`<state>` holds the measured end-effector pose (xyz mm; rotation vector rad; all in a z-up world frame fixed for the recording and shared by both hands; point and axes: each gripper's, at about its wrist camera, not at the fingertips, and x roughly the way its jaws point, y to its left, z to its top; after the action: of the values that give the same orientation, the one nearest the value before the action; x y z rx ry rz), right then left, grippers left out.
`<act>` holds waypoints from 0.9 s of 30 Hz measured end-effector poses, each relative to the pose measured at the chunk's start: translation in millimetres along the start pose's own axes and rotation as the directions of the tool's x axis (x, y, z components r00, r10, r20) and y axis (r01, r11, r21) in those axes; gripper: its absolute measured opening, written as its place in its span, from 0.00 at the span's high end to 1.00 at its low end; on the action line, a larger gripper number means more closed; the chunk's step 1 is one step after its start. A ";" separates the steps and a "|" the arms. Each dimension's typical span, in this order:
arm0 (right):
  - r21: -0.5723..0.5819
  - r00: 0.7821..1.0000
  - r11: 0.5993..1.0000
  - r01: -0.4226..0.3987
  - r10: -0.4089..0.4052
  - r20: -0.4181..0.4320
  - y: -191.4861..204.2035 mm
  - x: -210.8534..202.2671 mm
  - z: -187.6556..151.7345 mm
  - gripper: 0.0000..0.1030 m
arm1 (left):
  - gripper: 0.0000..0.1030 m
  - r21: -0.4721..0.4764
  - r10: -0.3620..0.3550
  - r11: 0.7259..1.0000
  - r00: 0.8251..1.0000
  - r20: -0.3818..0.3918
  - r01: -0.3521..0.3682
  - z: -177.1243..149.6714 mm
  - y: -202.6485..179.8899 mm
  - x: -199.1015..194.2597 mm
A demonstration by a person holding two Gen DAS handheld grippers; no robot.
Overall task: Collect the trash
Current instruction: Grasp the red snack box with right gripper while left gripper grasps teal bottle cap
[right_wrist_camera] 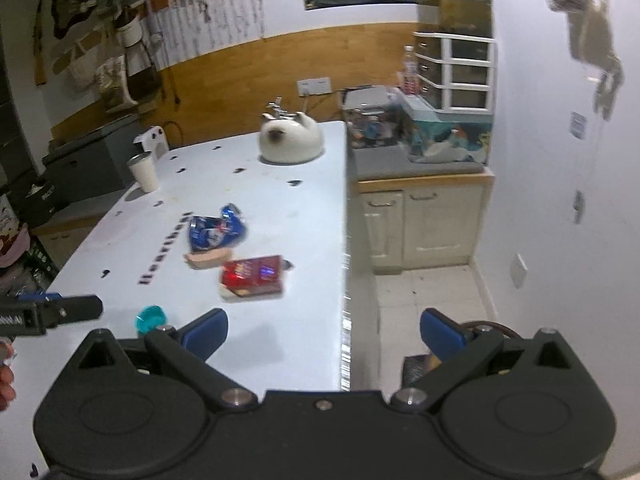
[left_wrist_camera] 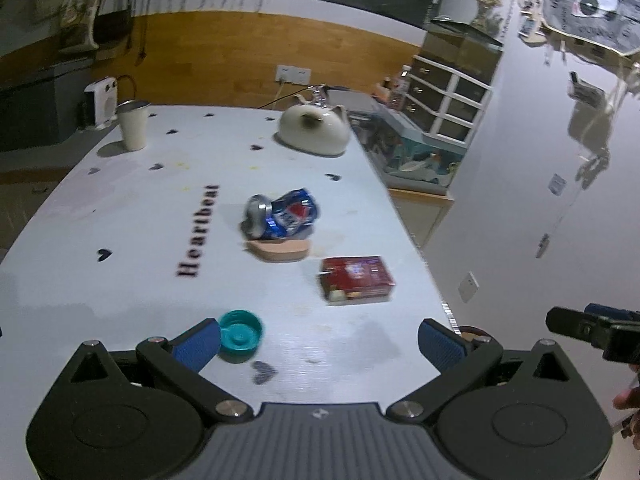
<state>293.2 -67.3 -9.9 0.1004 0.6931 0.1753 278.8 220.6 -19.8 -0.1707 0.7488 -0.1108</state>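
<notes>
a: left view? where's the trash?
b: crushed blue can [left_wrist_camera: 283, 213] mid counter [left_wrist_camera: 120, 288]; red box [left_wrist_camera: 356, 279] nearer, right of can; teal cap [left_wrist_camera: 240, 335] nearest. left hand-held gripper [left_wrist_camera: 319, 343] spread wide, empty.
a: right view?
b: right hand-held gripper [right_wrist_camera: 323, 334] spread wide too, holding nothing, over counter edge, near side of can.

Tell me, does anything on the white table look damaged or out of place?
Yes. The blue can is crushed and lies on its side, resting on a tan pad. A teal bottle cap sits loose with no bottle near. The red box looks intact.
</notes>
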 end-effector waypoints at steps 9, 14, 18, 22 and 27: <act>-0.042 0.999 0.999 -0.004 0.002 -0.040 59.2 53.6 17.8 0.00 | 0.00 -0.018 0.031 0.999 0.999 -0.042 -0.032 -6.8 51.9 34.7; -0.035 0.997 0.999 0.008 -0.011 -0.081 79.2 92.1 29.2 0.00 | 0.00 -0.034 0.041 0.998 0.997 -0.070 -0.044 -11.2 68.4 58.5; -0.041 0.993 0.999 0.023 -0.028 -0.116 93.0 128.6 37.4 0.00 | 0.00 -0.032 0.029 0.999 0.996 -0.089 -0.032 -11.8 72.9 76.0; -0.070 0.987 0.997 0.031 -0.042 -0.156 105.3 162.5 41.8 0.00 | 0.00 -0.013 0.042 0.999 0.993 -0.113 -0.044 -11.7 72.1 95.3; -0.111 0.974 0.993 0.037 -0.061 -0.217 119.7 201.9 46.5 0.00 | 0.00 0.022 0.045 0.999 0.988 -0.145 -0.042 -14.7 69.4 115.9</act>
<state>460.4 87.6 -82.8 -0.0396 0.9054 0.1775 355.8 268.3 -121.1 -0.1291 0.8962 -0.0897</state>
